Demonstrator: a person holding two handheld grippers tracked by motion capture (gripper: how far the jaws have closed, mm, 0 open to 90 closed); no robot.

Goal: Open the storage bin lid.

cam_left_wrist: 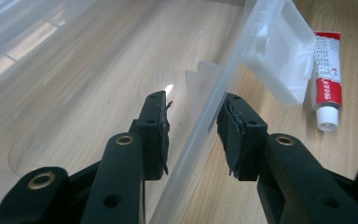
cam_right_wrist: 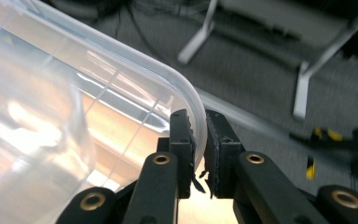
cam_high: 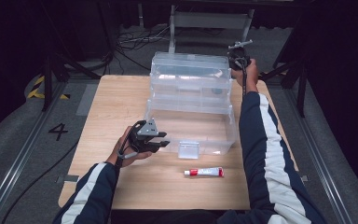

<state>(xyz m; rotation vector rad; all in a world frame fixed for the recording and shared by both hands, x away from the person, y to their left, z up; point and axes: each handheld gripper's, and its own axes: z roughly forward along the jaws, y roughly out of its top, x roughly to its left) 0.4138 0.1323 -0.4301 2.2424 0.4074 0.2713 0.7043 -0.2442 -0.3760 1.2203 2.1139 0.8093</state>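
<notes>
A black numeral "4" stands on the grey floor just left of the counter, near its left edge. The red-and-white tube lying on the counter beside the clear box's latch carries rows of small red print on its white part, seen in the left gripper view; the print is too small and blurred to read.

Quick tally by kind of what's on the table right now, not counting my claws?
Clear plastic box with its hinged lid open: 1
Red and white tube: 1
Total: 2
</notes>
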